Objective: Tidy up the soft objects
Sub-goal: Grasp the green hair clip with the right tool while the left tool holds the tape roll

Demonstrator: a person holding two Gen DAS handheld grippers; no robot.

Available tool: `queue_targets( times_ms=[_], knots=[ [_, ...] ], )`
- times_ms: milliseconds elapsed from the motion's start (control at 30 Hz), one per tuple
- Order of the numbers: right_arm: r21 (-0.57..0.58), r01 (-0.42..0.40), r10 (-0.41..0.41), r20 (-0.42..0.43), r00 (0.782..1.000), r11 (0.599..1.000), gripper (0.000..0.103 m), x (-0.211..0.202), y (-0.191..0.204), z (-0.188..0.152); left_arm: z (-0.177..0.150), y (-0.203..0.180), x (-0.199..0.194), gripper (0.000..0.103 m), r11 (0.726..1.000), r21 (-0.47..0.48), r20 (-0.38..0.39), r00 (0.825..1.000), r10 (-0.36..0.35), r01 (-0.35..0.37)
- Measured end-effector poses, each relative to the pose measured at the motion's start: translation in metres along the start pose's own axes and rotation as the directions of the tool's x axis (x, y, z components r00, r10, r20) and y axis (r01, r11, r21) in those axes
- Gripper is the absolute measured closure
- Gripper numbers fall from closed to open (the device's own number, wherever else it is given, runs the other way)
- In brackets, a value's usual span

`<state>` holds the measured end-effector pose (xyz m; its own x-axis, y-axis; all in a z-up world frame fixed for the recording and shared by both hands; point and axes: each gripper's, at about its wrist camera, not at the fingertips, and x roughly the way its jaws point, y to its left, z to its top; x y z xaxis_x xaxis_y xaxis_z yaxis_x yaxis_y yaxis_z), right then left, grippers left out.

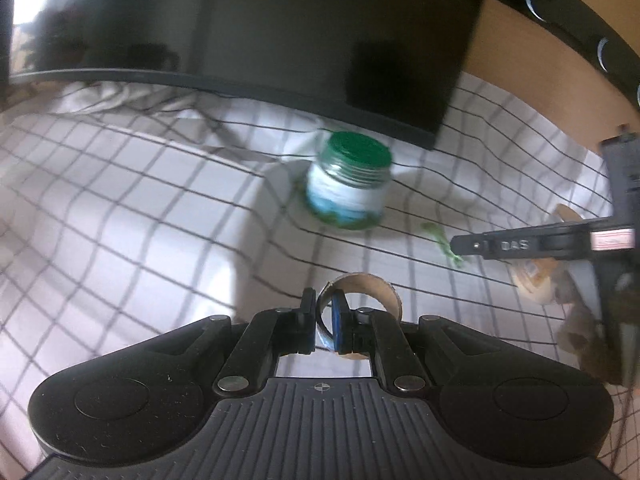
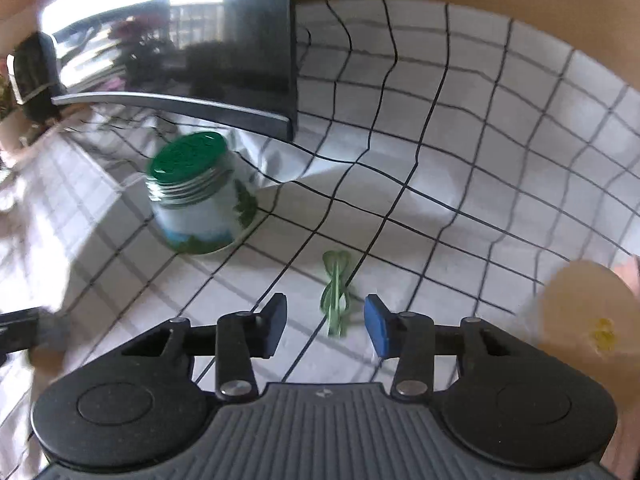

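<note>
Gripping the cardboard ring by its wall, the left claw was clamped with one pad inside the loop and one outside, low centre of the left wrist view. The right claw stood apart with nothing pressed between the pads; the green clip lay on the checked cloth in the gap, lower centre of the right wrist view, touching neither pad.

Judgement: the step in hand was picking up the clip. To do it well: centre the pads on the clip's narrow waist, drop until the tips almost brush the cloth, close squarely so it didn't squirt forward or pinch fabric. The ring looked thin, so light pressure on the left.

Green-lidded jar sat mid-left, below the dark monitor; well clear of the clip.

Writing: "DAS" was readable on the other gripper's finger at the right edge of the left wrist view. The jar label was too blurred to read.
</note>
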<state>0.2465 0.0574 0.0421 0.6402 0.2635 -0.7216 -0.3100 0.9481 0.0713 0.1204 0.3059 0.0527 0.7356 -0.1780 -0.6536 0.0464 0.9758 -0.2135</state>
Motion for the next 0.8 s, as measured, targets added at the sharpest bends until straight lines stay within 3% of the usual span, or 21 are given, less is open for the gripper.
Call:
queue_targets(
  times_ms=[267,300,367,467,533,567,800],
  knots=[
    [0.010,0.014,-0.013,-0.051,0.999,1.000,0.068,0.039,0.001,0.013,0.001,0.025,0.005,0.093,0.999,-0.044,0.000,1.000,0.007,-0.007],
    [0.020,0.009,-0.008,-0.055,0.998,1.000,0.078,0.040,0.001,0.014,0.003,0.025,0.005,0.093,0.999,-0.040,0.000,1.000,0.008,-0.008],
    [0.021,0.011,-0.009,-0.064,0.998,1.000,0.088,0.039,0.001,0.014,0.005,0.025,0.006,0.093,0.999,-0.035,0.003,1.000,0.010,-0.010],
    [0.014,0.011,-0.010,-0.079,0.997,1.000,0.089,0.037,0.002,0.013,0.009,0.023,0.010,0.093,1.000,-0.029,0.002,1.000,0.003,-0.003],
    [0.010,0.009,-0.008,-0.081,0.997,1.000,0.095,0.032,0.002,0.010,0.010,0.018,0.013,0.093,1.000,-0.018,-0.002,1.000,-0.006,0.006],
    [0.012,0.001,0.000,-0.084,0.996,1.000,0.102,0.027,0.002,0.009,0.011,0.016,0.014,0.093,1.000,-0.013,-0.004,1.000,-0.011,0.011],
    [0.012,-0.030,0.030,-0.049,0.998,0.999,0.102,-0.002,0.000,0.010,0.016,-0.008,0.019,0.093,0.998,0.022,0.002,0.998,-0.058,0.058]
  ],
)
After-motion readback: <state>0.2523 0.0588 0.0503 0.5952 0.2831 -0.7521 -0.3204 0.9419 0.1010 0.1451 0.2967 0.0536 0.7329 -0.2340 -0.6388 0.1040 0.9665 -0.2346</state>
